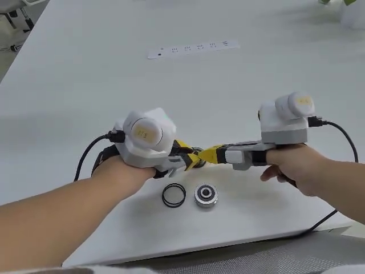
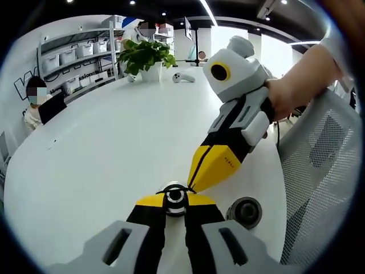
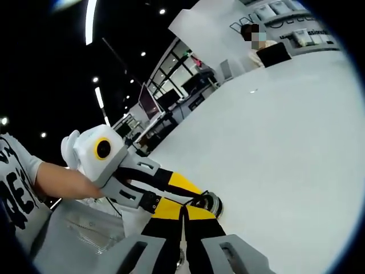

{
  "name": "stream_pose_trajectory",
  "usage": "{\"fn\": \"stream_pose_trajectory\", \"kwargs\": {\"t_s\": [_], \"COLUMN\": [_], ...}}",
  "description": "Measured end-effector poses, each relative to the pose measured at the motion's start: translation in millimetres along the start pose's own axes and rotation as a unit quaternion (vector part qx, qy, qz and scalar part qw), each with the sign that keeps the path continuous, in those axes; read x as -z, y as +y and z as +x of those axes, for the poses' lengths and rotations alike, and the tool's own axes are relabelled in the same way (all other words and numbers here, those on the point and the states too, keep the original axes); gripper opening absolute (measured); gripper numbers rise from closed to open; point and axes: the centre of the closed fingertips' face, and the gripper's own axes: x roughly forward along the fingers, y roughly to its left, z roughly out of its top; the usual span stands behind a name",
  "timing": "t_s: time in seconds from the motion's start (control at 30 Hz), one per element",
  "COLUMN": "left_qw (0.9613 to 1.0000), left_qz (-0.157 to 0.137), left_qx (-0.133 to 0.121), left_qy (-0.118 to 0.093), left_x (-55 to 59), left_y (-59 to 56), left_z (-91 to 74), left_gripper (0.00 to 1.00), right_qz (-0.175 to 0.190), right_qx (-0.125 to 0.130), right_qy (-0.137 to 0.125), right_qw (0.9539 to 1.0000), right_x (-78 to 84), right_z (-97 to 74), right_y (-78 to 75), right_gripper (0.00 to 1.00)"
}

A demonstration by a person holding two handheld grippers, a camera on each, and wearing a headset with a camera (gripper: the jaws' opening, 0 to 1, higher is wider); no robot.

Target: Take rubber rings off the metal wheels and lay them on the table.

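Note:
My left gripper (image 1: 193, 159) (image 2: 175, 202) is shut on a small metal wheel (image 2: 175, 195) (image 3: 211, 204), held a little above the white table (image 1: 114, 68). From the right, my right gripper (image 1: 209, 155) (image 3: 183, 210) meets it tip to tip. Its yellow jaws are shut at the wheel's rim, apparently pinching the black rubber ring there. In the left gripper view the right gripper (image 2: 192, 184) touches the wheel's upper edge. On the table below lie a loose black rubber ring (image 1: 174, 195) and a second metal wheel (image 1: 206, 194) (image 2: 246, 212), side by side.
A white power strip (image 1: 194, 48) lies far back on the table. The table's near edge (image 1: 188, 251) runs just below the loose ring and wheel. A potted plant (image 2: 145, 54) and a white controller (image 2: 183, 77) stand at the far end. A mesh chair (image 2: 325, 171) is beside the table.

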Motion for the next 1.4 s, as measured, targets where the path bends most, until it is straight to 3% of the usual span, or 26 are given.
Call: {"fn": "stream_pose_trajectory", "kwargs": {"t_s": [0.13,0.2,0.27,0.3,0.37,0.43,0.57,0.7,0.9,1.4], "left_qw": [1.0,1.0,1.0,1.0,1.0,1.0,1.0,1.0,0.9995,0.9979], "left_qz": [-0.002,-0.002,-0.003,-0.002,-0.005,-0.007,-0.007,0.001,-0.009,-0.015], "left_qx": [0.0,0.0,0.0,0.0,0.0,0.001,0.003,0.005,0.016,0.03], "left_qy": [-0.003,-0.001,0.0,-0.001,-0.002,-0.003,0.001,0.002,-0.027,-0.056], "left_x": [0.0,-0.2,-0.3,-0.3,-0.3,-0.6,-1.0,-1.8,-18.3,-23.0], "left_y": [0.0,-0.1,-0.3,-0.3,0.0,-0.2,-0.4,-1.5,-5.6,-14.4], "left_z": [-0.2,-0.2,0.0,0.0,0.0,0.0,-0.1,-1.9,-10.8,-47.2], "left_gripper": [0.07,0.07,0.07,0.07,0.07,0.07,0.08,0.09,0.1,0.27], "right_qz": [0.026,0.035,0.029,0.025,0.024,0.013,0.004,-0.001,0.001,-0.002], "right_qx": [-0.026,-0.025,-0.008,0.023,0.032,0.058,0.064,0.062,0.061,0.045], "right_qy": [-0.004,-0.008,-0.007,-0.003,-0.004,0.01,0.01,0.006,0.0,-0.009], "right_qw": [0.9993,0.999,0.9995,0.9994,0.9992,0.9982,0.9979,0.998,0.9981,0.999], "right_x": [0.4,0.5,0.8,1.9,1.8,6.2,5.5,2.3,-0.4,-7.0], "right_z": [-4.2,-5.7,-5.3,-4.8,-3.0,-3.1,-0.6,-0.3,-1.7,-3.2], "right_y": [4.1,0.8,-4.8,-13.9,-15.9,-23.7,-23.1,-21.4,-20.2,-4.1], "right_gripper": [0.0,0.0,0.0,0.0,0.0,0.0,0.0,0.0,0.0,0.0]}}
